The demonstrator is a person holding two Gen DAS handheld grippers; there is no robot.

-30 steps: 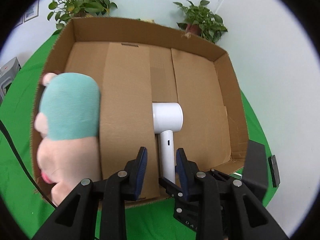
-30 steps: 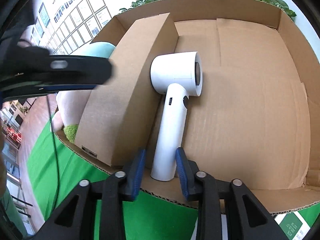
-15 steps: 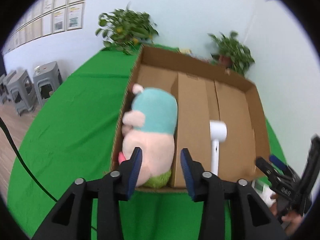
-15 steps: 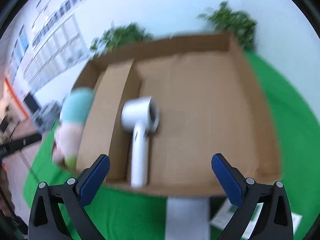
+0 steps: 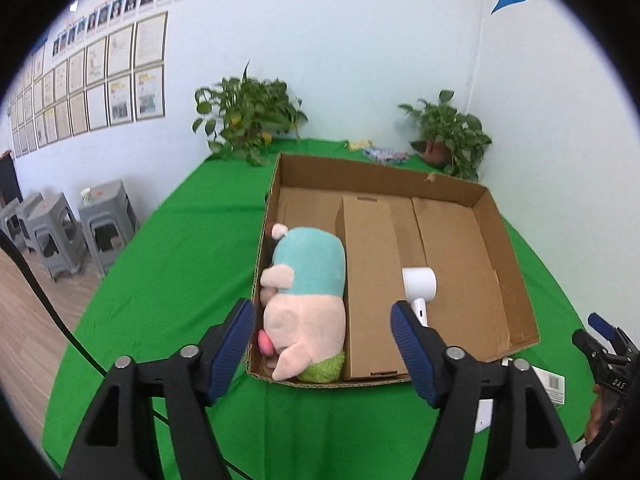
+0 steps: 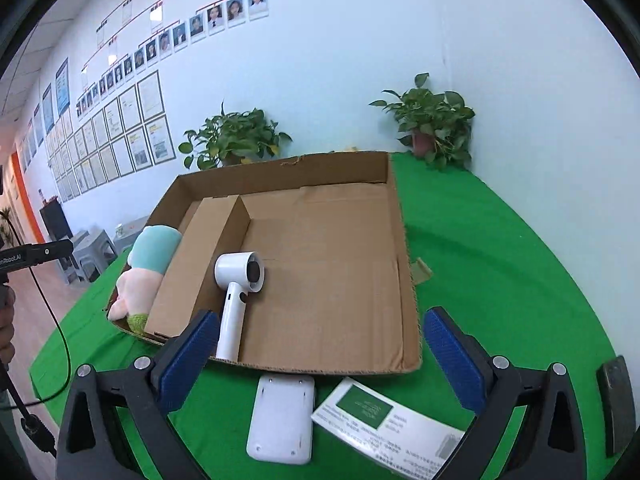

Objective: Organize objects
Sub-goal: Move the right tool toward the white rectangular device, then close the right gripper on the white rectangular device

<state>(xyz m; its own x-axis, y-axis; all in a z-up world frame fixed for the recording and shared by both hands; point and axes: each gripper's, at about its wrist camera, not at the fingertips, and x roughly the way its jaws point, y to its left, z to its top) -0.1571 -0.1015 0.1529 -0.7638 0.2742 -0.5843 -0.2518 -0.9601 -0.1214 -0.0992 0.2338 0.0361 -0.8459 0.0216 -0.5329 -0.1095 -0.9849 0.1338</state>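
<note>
A shallow cardboard box (image 5: 516, 276) (image 6: 404, 264) lies on the green table. A cardboard divider (image 5: 368, 280) (image 6: 192, 268) splits it. Left of the divider lies a pink and teal plush toy (image 5: 306, 296) (image 6: 148, 264). Right of it lies a white hair dryer (image 5: 419, 286) (image 6: 236, 300), handle toward me. My left gripper (image 5: 322, 332) hovers before the box's near edge, its jaws opening with nothing held between them. My right gripper (image 6: 318, 350) stands wide open above the near edge, empty. The right gripper (image 5: 604, 344) also shows at the left wrist view's right edge.
On the table before the box lie a white flat device (image 6: 282, 418), a white and green carton (image 6: 384, 420) (image 5: 554, 386) and a dark object (image 6: 618, 400). Two potted plants (image 5: 248, 120) (image 6: 432, 124) stand at the table's far edge. Grey stools (image 5: 72, 232) stand at left.
Both grippers let go of the hair dryer's handle, opened and drew back and up from the box. The dryer stays in the box right of the divider.
</note>
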